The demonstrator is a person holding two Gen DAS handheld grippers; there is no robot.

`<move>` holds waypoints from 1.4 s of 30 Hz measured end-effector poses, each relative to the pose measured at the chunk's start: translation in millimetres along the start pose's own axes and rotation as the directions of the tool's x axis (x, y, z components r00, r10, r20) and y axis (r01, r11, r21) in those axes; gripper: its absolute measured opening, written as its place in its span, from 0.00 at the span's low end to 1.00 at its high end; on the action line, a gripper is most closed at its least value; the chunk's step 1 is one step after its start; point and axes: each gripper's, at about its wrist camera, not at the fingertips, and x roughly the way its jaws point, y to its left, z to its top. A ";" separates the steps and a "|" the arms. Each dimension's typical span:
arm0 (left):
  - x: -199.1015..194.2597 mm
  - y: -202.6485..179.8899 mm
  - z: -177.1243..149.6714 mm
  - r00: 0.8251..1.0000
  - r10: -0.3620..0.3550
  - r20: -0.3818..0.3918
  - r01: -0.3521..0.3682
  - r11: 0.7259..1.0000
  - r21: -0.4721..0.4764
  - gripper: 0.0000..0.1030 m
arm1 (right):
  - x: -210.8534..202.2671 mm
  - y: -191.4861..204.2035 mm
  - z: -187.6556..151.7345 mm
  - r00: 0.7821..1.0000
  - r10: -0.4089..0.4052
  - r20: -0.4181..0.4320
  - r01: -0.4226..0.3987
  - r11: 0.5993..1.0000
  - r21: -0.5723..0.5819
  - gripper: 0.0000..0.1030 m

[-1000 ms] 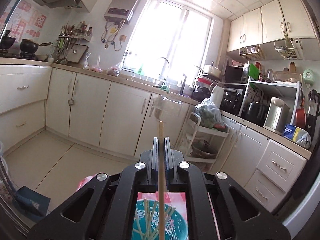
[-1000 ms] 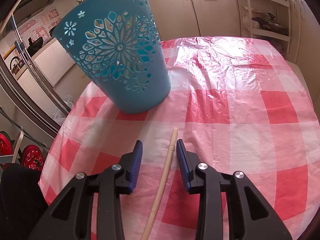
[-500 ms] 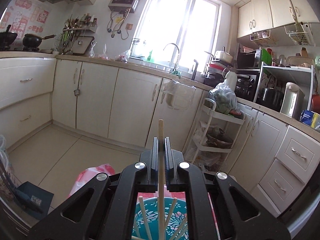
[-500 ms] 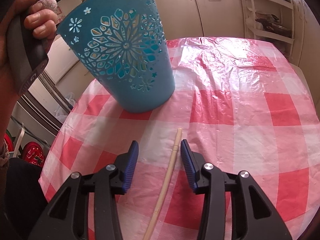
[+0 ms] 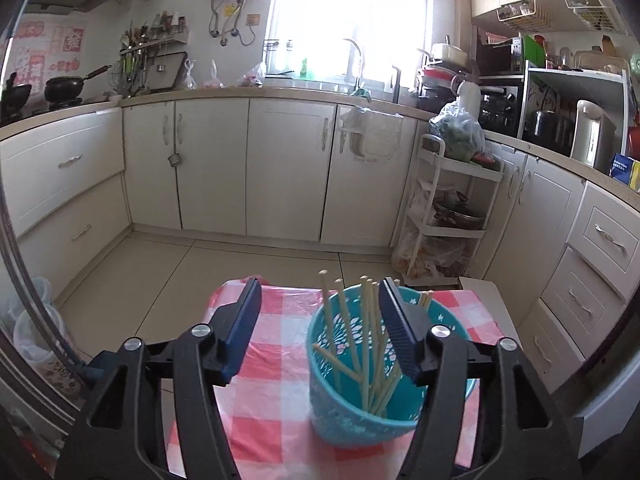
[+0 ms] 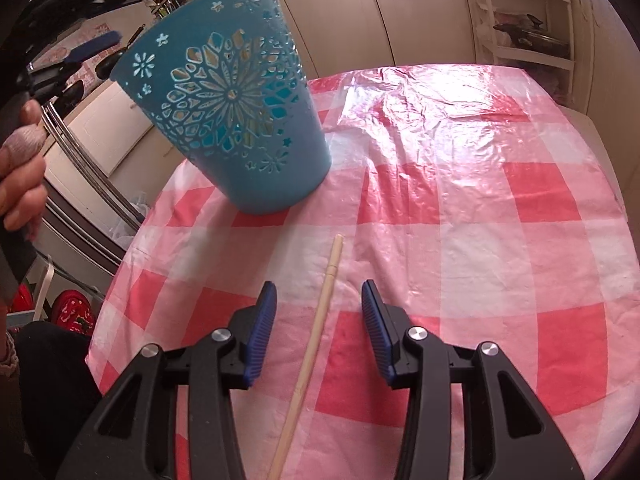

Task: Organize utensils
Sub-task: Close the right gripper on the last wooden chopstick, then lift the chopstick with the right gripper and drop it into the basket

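A teal cut-out basket point(image 5: 360, 408) stands on the red-and-white checked tablecloth point(image 5: 272, 396) and holds several wooden chopsticks point(image 5: 366, 344). My left gripper point(image 5: 320, 320) is open and empty, just above the basket's rim. The basket also shows in the right wrist view point(image 6: 232, 120), at the back left. One chopstick point(image 6: 316, 328) lies flat on the cloth point(image 6: 472, 208) there. My right gripper point(image 6: 320, 312) is open, low over the cloth, with the chopstick between its fingers, apart from both pads. The left gripper's blue pad point(image 6: 94, 50) shows above the basket.
The table's near and left edges point(image 6: 116, 280) drop off by the basket. Kitchen cabinets point(image 5: 280, 168) and a white trolley point(image 5: 452, 208) stand beyond the table. A hand point(image 6: 20, 168) holds the left gripper at the far left.
My left gripper has opened and let go of its chopstick, which now stands in the basket. My right gripper has opened wider around the chopstick on the cloth.
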 end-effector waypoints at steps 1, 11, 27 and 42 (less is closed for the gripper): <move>-7.4 8.0 -4.9 1.000 0.008 0.002 -0.008 1.000 -0.018 0.63 | 0.3 2.9 -0.4 1.000 -0.017 -0.001 0.017 1.000 -0.013 0.42; -12.9 82.0 -40.2 0.994 0.044 -0.101 -0.065 0.975 -0.213 0.64 | 15.8 41.0 2.7 0.983 -0.174 -0.055 0.152 0.950 -0.272 0.07; -3.4 73.6 -42.8 0.987 0.082 -0.137 -0.104 0.981 -0.164 0.64 | -49.1 3.0 10.2 0.994 0.064 0.083 -0.067 0.997 0.025 0.06; 3.5 62.0 -48.1 0.982 0.100 -0.159 -0.122 0.984 -0.133 0.65 | -137.5 55.7 142.7 0.845 0.162 0.510 -0.163 0.986 -0.043 0.06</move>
